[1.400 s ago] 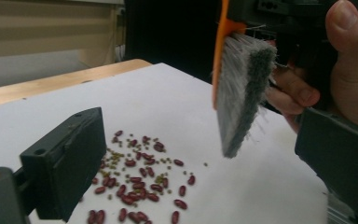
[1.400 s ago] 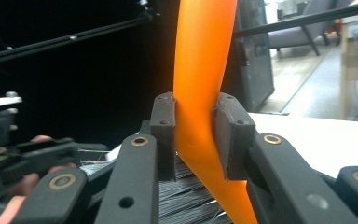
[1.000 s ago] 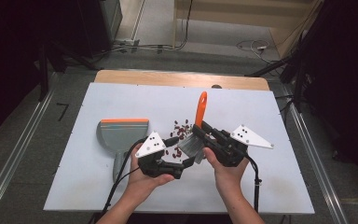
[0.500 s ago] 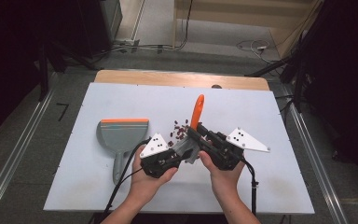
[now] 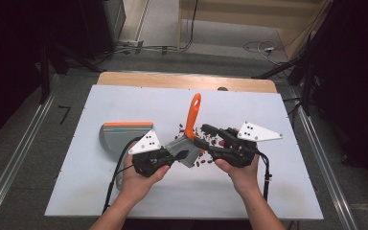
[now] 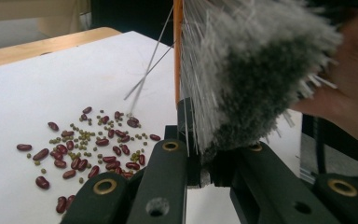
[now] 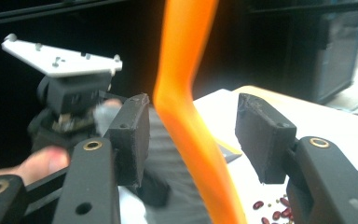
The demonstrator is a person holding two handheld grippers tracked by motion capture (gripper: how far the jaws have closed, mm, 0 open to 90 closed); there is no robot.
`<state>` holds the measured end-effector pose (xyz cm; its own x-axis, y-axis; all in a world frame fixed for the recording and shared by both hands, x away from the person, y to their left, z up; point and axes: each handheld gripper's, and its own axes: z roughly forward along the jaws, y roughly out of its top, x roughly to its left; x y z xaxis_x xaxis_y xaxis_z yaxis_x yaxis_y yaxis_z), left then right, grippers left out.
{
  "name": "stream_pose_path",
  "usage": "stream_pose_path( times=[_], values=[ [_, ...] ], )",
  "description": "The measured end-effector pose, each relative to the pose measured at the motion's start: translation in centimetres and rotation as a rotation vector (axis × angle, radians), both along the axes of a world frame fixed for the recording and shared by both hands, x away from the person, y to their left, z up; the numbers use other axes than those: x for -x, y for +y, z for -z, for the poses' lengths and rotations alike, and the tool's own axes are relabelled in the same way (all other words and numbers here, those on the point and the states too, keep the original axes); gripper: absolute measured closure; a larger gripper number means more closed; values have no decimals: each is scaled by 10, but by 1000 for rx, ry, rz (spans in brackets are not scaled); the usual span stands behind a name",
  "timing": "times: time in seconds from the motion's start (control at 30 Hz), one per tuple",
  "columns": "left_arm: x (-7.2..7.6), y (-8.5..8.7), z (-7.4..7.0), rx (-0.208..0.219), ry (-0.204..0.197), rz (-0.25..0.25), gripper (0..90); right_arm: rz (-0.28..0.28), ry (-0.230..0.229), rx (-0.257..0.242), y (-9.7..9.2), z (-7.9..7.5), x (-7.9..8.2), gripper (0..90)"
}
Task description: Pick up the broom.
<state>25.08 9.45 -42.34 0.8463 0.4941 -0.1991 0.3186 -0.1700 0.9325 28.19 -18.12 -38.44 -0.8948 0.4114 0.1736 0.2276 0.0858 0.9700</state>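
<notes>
Orange-handled brush clamped in left tongs; right tongs astride handle.

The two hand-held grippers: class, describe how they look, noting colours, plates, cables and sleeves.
Both the left gripper and the right gripper are black, each topped by a pale three-cornered plate with dark dots. Black cables trail back from both. The tongs carry brass-coloured rivets. The forearms are bare, with no sleeves in view.

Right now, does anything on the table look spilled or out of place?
Yes. Loose red beans and small green beans lie scattered on the white table, beside the grey-bristled brush with the orange handle. The grey dustpan with the orange edge sits off to the left, away from them.
</notes>
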Motion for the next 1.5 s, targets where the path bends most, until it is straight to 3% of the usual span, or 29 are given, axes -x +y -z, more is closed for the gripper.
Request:
stream_pose_path(
  times=[0.1, 0.13, 0.23, 0.4, 0.57, 0.73, 0.87, 1.0, 1.13, 1.33, 1.4, 1.5],
  values=[
    [-2, 8, -2, 0, -8, 60, 860, -61, 37, -11, -9, 5, -10, 457],
    [-2, 8, -2, 0, -8, 60, 861, -87, 50, -15, -11, 8, -12, 466],
    [-2, 12, -4, -6, -13, 136, 860, -155, 82, -37, -12, 14, -16, 490],
    [-1, 9, -1, -5, -6, 199, 860, -250, 85, -30, -4, 17, -14, 547],
    [0, 9, -2, 11, -5, 237, 860, -311, 86, -3, 4, 19, -11, 571],
    [-1, 9, -1, 21, 5, 264, 859, -379, 112, -35, 4, 25, -15, 626],
    [-2, 9, 0, 34, 25, 291, 859, -404, 126, -33, 4, 26, -16, 655],
    [-3, 9, 0, 18, 34, 287, 851, -388, 107, 2, 4, 24, -13, 681],
    [-2, 11, -2, 12, 25, 221, 757, -319, 82, 53, 8, 16, -8, 685],
    [2, 20, -6, -33, 1, 146, 459, -214, 55, 140, 5, 1, -3, 686],
    [2, 25, -7, -29, 0, 121, 371, -154, 67, 164, 1, -3, -4, 686],
    [4, 34, -8, -31, -1, 68, 249, -51, 68, 252, -3, -9, -6, 686]
  ],
)
